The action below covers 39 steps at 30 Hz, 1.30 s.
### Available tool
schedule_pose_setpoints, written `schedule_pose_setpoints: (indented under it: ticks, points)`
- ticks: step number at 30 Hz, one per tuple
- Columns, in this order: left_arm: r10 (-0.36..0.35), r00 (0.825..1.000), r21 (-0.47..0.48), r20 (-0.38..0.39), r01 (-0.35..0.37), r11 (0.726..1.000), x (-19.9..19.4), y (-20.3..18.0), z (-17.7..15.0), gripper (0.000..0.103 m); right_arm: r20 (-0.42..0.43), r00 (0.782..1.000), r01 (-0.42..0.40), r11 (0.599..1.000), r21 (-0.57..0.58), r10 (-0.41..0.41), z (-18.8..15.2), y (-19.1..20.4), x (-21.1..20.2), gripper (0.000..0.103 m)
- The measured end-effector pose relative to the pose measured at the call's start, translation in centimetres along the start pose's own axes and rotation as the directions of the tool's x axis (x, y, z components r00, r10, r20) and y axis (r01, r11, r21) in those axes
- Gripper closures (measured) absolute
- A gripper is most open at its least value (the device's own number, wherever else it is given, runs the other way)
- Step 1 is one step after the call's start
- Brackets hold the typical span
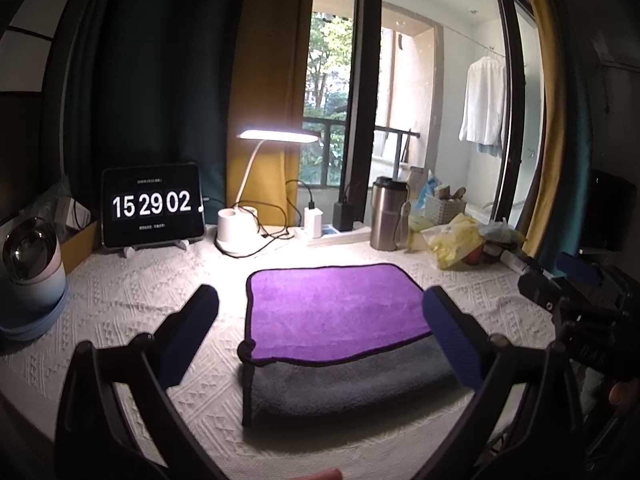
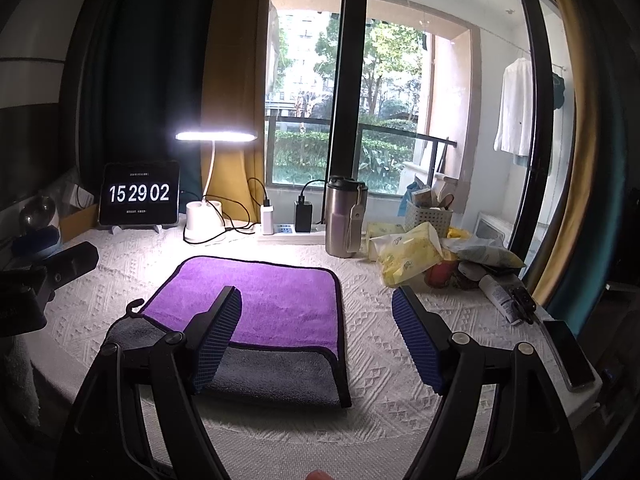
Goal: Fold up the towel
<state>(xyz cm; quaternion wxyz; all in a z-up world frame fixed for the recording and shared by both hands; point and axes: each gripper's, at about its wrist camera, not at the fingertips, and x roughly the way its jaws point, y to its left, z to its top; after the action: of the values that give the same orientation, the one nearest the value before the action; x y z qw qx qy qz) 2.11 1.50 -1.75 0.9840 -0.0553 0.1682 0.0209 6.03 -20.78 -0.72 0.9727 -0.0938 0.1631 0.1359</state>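
While the folded purple-and-grey microfibre towel (image 1: 336, 332) (image 2: 256, 328) lies flat on the white-clothed desk (image 1: 132, 292) (image 2: 400, 344), left hand-held gripper (image 1: 320, 336) and right hand-held gripper (image 2: 316, 344) hover spread wide, gripping nothing.

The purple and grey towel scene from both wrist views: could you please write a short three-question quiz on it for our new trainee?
1. True or false: the purple and grey microfibre towel lies folded on the white textured tablecloth.
2. Which is open: A left gripper only, B right gripper only, C both?
3. Fill in: the black tablet clock reads ____.

Key: 1 true; 2 C; 3 15 29 02.
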Motion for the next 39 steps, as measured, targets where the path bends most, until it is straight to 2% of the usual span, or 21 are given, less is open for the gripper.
schedule_pose_setpoints:
  ticks: [6, 10, 16, 23, 25, 29, 35, 37, 39]
  points:
    - [0.018, 0.997, 0.01, -0.077, -0.017, 1.0, 2.6, 0.2, -1.0, 0.001, -0.05, 0.999, -0.014, 1.0, 0.01, 0.015, -0.7, -0.6, 2.0, 0.023]
    - [0.014, 0.988, 0.006, -0.154, -0.013, 1.0, 4.8, 0.5, -1.9, 0.001, -0.096, 0.995, -0.031, 0.999, 0.024, 0.033, -1.3, -1.3, 3.5, 0.023]
    - [0.038, 0.969, 0.003, -0.244, -0.039, 0.999, 7.6, 1.1, -3.5, 0.001, -0.169, 0.984, -0.057, 0.998, 0.037, 0.062, -2.3, -2.2, 5.9, 0.024]
    - [0.06, 0.938, 0.013, -0.341, -0.06, 0.998, 10.5, 1.4, -5.0, 0.004, -0.247, 0.964, -0.084, 0.995, 0.056, 0.095, -3.2, -3.1, 8.9, 0.032]
    - [0.059, 0.928, 0.016, -0.367, -0.057, 0.998, 11.2, 1.5, -5.4, 0.01, -0.276, 0.955, -0.096, 0.994, 0.058, 0.108, -3.5, -3.1, 9.9, 0.035]
    - [0.062, 0.904, 0.018, -0.422, -0.061, 0.998, 12.5, 1.7, -6.2, 0.016, -0.326, 0.937, -0.116, 0.992, 0.056, 0.128, -4.3, -3.2, 11.8, 0.04]
    - [0.044, 0.874, 0.017, -0.485, -0.042, 0.999, 13.6, 1.6, -7.3, 0.041, -0.406, 0.9, -0.144, 0.987, 0.074, 0.162, -5.3, -3.3, 14.0, 0.048]
    - [0.051, 0.868, 0.032, -0.494, -0.041, 0.999, 13.7, 1.2, -7.5, 0.05, -0.42, 0.892, -0.15, 0.986, 0.071, 0.165, -5.5, -3.2, 14.4, 0.054]
    - [0.056, 0.866, 0.039, -0.497, -0.042, 0.998, 13.7, 1.1, -7.7, 0.052, -0.432, 0.886, -0.156, 0.986, 0.064, 0.169, -5.8, -3.0, 14.6, 0.058]
